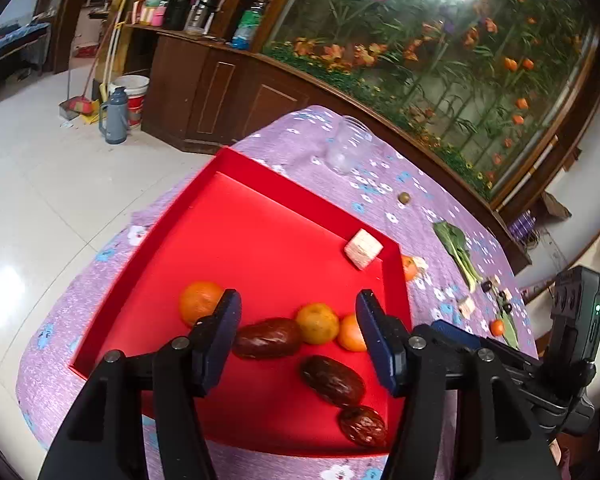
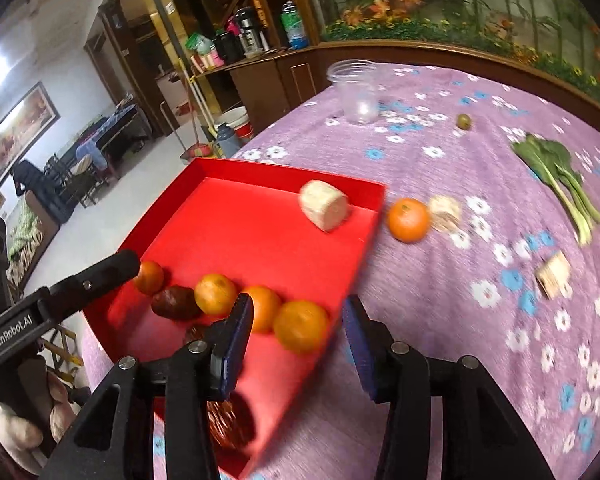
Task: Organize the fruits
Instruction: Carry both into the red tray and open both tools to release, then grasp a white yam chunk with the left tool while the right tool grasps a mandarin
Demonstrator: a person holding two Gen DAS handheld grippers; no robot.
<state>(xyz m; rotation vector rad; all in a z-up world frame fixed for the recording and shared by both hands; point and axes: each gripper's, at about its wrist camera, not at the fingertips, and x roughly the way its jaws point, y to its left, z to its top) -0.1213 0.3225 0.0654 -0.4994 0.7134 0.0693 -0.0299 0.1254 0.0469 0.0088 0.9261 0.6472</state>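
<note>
A red tray (image 1: 260, 216) (image 2: 260, 184) lies on the purple flowered cloth. It holds several oranges (image 1: 199, 302) (image 2: 300, 325), three brown dates (image 1: 266, 338) and a pale cut chunk (image 1: 363, 248) (image 2: 325, 205). My left gripper (image 1: 298, 312) is open and empty above the tray's near end, over a date and an orange (image 1: 317, 323). My right gripper (image 2: 298, 328) is open and empty over the tray's near right corner, an orange between its fingers' line. Another orange (image 2: 408, 219) lies on the cloth just right of the tray. The left gripper's finger (image 2: 100, 276) shows in the right wrist view.
A clear plastic cup (image 2: 356, 90) (image 1: 346, 144) stands at the far side. A small green fruit (image 2: 464, 121), a leafy green (image 2: 560, 176) (image 1: 458, 248), pale chunks (image 2: 555, 274), dark fruits (image 1: 487, 286) and a small orange (image 1: 497, 327) lie on the cloth right of the tray.
</note>
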